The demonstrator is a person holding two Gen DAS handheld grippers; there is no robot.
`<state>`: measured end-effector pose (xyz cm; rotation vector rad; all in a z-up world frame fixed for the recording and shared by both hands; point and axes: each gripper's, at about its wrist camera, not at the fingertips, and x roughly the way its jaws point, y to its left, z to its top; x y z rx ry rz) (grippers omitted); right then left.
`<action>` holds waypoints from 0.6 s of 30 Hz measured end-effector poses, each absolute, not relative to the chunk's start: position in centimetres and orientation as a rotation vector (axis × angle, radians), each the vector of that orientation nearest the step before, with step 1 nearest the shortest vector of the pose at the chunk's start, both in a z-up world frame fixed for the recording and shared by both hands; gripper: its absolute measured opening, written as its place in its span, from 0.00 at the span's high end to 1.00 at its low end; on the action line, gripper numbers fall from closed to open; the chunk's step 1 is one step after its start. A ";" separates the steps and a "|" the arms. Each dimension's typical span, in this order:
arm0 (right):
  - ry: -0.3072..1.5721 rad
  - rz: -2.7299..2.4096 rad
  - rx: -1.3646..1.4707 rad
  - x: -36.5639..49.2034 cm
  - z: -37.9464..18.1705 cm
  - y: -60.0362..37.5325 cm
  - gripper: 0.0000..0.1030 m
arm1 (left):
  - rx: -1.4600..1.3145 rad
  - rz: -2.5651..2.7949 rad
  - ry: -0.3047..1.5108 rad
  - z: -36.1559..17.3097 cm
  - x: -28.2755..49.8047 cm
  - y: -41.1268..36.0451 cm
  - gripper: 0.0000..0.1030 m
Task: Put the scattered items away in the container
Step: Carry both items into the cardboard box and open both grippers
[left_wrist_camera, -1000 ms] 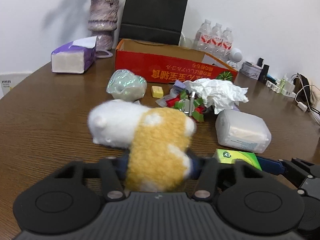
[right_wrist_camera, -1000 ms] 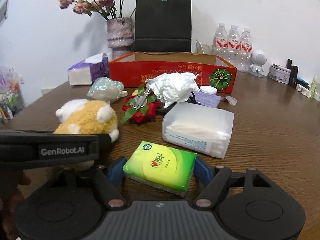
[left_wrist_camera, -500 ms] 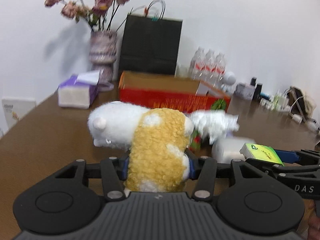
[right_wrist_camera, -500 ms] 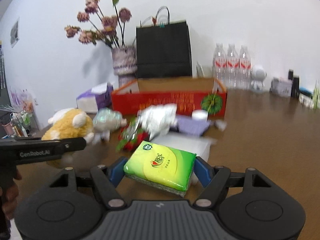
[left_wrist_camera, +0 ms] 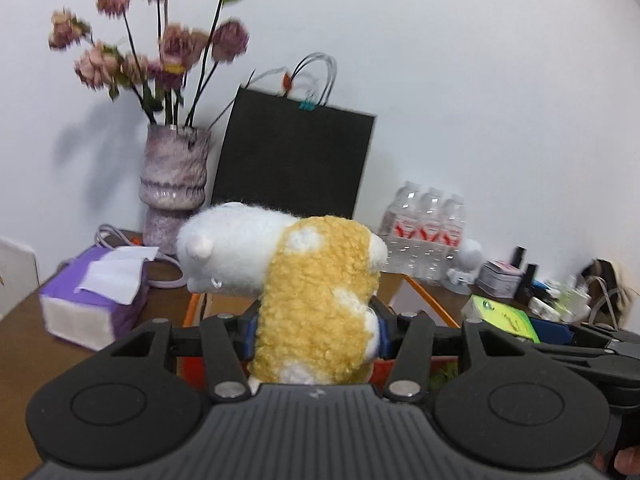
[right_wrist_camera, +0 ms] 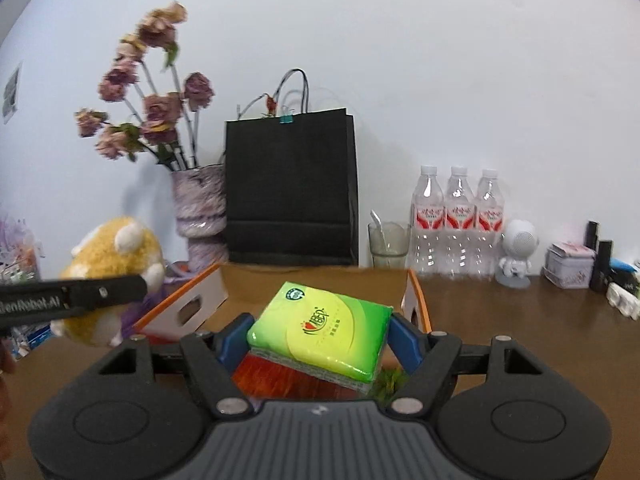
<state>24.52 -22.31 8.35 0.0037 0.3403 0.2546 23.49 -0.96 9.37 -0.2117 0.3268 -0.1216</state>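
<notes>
My left gripper point(left_wrist_camera: 316, 334) is shut on a yellow and white plush toy point(left_wrist_camera: 308, 292), held in the air; the same plush toy point(right_wrist_camera: 114, 276) shows at the left of the right wrist view. My right gripper point(right_wrist_camera: 320, 340) is shut on a green tissue pack point(right_wrist_camera: 322, 334), also lifted; that pack point(left_wrist_camera: 502, 318) appears at the right in the left wrist view. The red cardboard box point(right_wrist_camera: 200, 306) with an orange rim lies just ahead and below both grippers, open side up. Its inside is mostly hidden by what I hold.
A black paper bag point(right_wrist_camera: 290, 188) and a vase of dried flowers point(right_wrist_camera: 198, 212) stand behind the box. A purple tissue box point(left_wrist_camera: 94, 294) sits at the left. Three water bottles point(right_wrist_camera: 456, 220), a glass point(right_wrist_camera: 388, 242), a small white figure point(right_wrist_camera: 516, 254) and small items line the right.
Both grippers rose from the table with the plush toy and the tissue pack and moved forward toward the red box. The scattered items on the table dropped out of view.
</notes>
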 end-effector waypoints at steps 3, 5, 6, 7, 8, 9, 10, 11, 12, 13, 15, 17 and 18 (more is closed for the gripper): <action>0.371 0.245 -0.002 28.8 8.0 -21.5 0.30 | -0.242 -0.108 0.370 8.4 27.4 -0.9 0.49; 0.413 0.238 -0.010 31.5 7.5 -21.1 0.30 | -0.243 -0.098 0.401 7.5 29.7 -0.9 0.49; 0.439 0.235 -0.010 32.8 7.1 -21.0 0.30 | -0.239 -0.089 0.418 7.0 30.6 -0.9 0.49; 0.468 0.234 -0.013 34.1 6.7 -20.9 0.30 | -0.234 -0.080 0.436 6.4 31.6 -0.9 0.49; 0.497 0.238 -0.016 35.2 6.2 -20.8 0.30 | -0.227 -0.071 0.455 5.8 32.4 -0.9 0.49; 0.519 0.242 -0.018 36.0 5.7 -20.7 0.30 | -0.219 -0.065 0.476 5.3 33.0 -0.9 0.49; 0.538 0.244 -0.022 36.8 5.1 -20.5 0.30 | -0.214 -0.063 0.496 4.8 33.7 -0.8 0.49; 0.554 0.248 -0.031 37.4 4.6 -20.3 0.30 | -0.210 -0.063 0.511 4.4 34.2 -0.8 0.49; 0.568 0.254 -0.043 38.0 4.3 -20.1 0.30 | -0.196 -0.064 0.529 3.9 34.8 -0.9 0.49; 0.582 0.260 -0.051 38.4 3.9 -20.0 0.30 | -0.179 -0.064 0.547 3.5 35.2 -1.1 0.49; 0.618 0.269 -0.066 39.3 3.2 -19.7 0.30 | -0.162 -0.057 0.576 2.8 36.0 -1.2 0.49; 0.648 0.277 -0.081 39.6 2.6 -19.3 0.29 | -0.150 -0.052 0.599 2.2 36.5 -1.2 0.48; 0.665 0.279 -0.084 39.7 2.4 -19.2 0.29 | -0.144 -0.046 0.611 2.0 36.6 -1.2 0.45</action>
